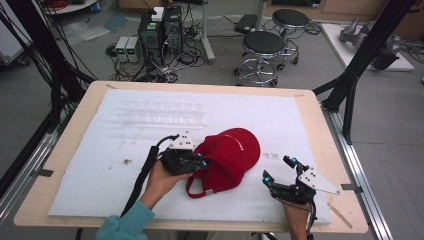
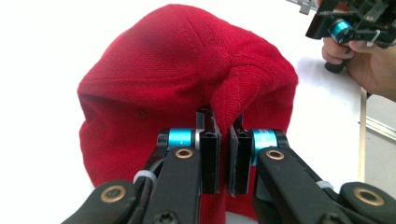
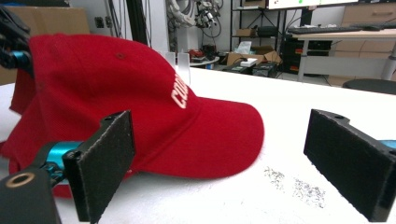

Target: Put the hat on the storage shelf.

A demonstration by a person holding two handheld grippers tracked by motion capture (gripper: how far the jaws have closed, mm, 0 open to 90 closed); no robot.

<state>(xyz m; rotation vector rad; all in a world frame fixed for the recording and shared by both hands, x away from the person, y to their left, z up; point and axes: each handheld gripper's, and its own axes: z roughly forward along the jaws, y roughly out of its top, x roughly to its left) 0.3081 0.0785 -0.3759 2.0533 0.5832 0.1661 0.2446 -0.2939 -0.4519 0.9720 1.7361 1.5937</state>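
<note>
A red baseball cap [image 1: 231, 154] lies on the white mat [image 1: 90, 165], its brim pointing to the far right and its strap loop toward the near edge. My left gripper [image 1: 202, 162] is at the cap's left rear. In the left gripper view its jaws [image 2: 224, 128] are shut on a pinched fold of the cap's [image 2: 187, 60] red fabric near the back seam. My right gripper [image 1: 278, 170] rests on the mat to the right of the cap. In its own view it [image 3: 222, 140] stands wide open, with the cap's [image 3: 116, 107] brim ahead and nothing between the pads.
A clear plastic rack [image 1: 160, 112] lies on the mat behind the cap. Small dark specks [image 3: 294, 184] dot the mat near the right gripper. Beyond the table's far edge stand two stools [image 1: 262, 47] and computer boxes [image 1: 160, 30]. Black frame posts [image 1: 357, 60] rise at the right.
</note>
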